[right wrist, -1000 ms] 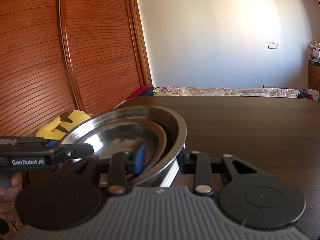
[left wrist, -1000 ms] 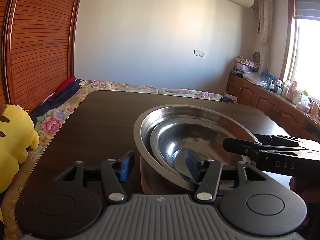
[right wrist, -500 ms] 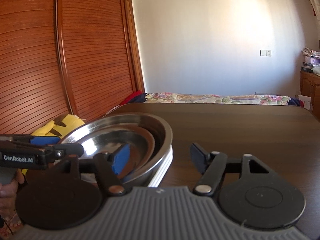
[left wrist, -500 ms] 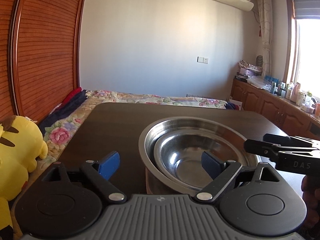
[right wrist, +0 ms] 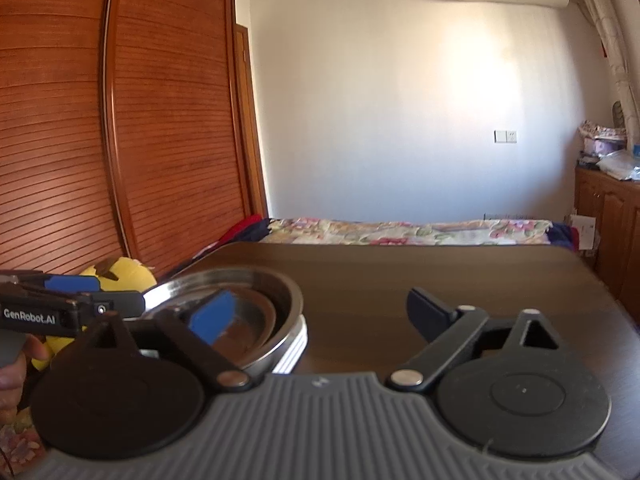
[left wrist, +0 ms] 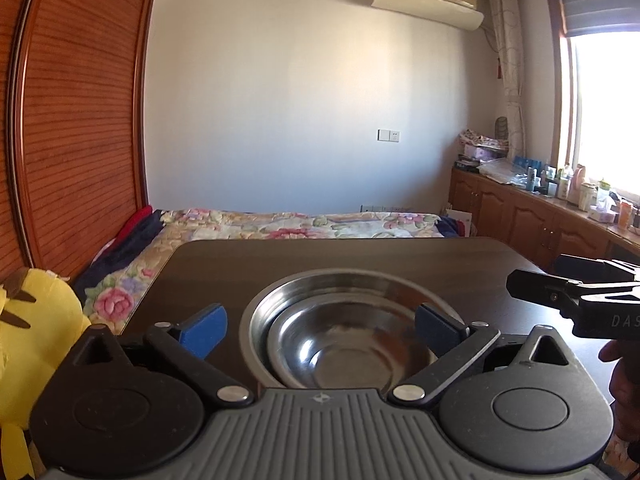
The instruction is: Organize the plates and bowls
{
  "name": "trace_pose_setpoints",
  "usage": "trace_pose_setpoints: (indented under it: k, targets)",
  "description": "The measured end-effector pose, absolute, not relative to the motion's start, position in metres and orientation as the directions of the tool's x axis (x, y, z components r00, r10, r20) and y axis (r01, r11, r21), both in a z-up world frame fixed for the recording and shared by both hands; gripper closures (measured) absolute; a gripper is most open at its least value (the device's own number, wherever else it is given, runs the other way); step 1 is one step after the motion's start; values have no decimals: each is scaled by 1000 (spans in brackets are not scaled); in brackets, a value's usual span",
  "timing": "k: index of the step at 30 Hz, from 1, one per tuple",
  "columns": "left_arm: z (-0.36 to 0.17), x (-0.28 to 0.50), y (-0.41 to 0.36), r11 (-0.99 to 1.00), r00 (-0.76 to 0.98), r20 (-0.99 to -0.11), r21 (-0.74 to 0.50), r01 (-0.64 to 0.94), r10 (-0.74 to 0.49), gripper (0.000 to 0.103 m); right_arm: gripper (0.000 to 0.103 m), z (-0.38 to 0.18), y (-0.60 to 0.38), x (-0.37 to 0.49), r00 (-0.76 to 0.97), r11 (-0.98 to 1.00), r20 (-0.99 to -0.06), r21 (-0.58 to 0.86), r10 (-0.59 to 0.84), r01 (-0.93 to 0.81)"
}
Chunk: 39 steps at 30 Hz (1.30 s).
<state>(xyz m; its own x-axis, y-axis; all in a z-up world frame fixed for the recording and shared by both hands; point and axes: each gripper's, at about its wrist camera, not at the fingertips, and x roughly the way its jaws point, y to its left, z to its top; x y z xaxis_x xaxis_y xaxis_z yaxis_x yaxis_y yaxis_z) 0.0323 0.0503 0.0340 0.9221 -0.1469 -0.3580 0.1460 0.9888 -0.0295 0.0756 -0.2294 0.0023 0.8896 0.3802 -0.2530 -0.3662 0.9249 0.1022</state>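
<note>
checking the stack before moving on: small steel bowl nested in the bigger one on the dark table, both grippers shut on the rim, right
Not quite. The small steel bowl is nested in the bigger bowl on the dark table, but the left gripper and right gripper are both open, off the rim, as both wrist views show.

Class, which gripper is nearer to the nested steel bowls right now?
Left. The left gripper sits open directly in front of the steel bowls, fingers flanking them. The right gripper is open too, but beside the bowls on their right.

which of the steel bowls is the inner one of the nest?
The smaller steel bowl, nested inside the larger steel bowl, whose wider rim rings it.
</note>
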Motion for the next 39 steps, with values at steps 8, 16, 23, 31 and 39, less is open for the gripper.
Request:
trace_pose_setpoints:
  k: [8, 16, 23, 31, 39]
  targets:
    - [43, 25, 30, 987, 921, -359, -2, 163, -153, 0, 0, 11, -242, 69, 911, 939, -227, 100, 345, -330]
    - [45, 23, 4, 989, 926, -355, 27, 146, -127, 0, 0, 23, -258, 55, 944, 965, -204, 76, 261, -251]
    - [47, 21, -11, 987, 928, -348, 37, 155, -133, 0, 0, 28, -276, 45, 958, 976, -189, 75, 216, -205]
    - [45, 12, -19, 986, 933, -340, 72, 148, -116, 0, 0, 24, -286, 42, 966, 984, -189, 72, 176, -165]
    - [41, 5, -19, 989, 938, -336, 86, 119, -83, 0, 0, 14, -285, 40, 966, 986, -205, 91, 157, -141]
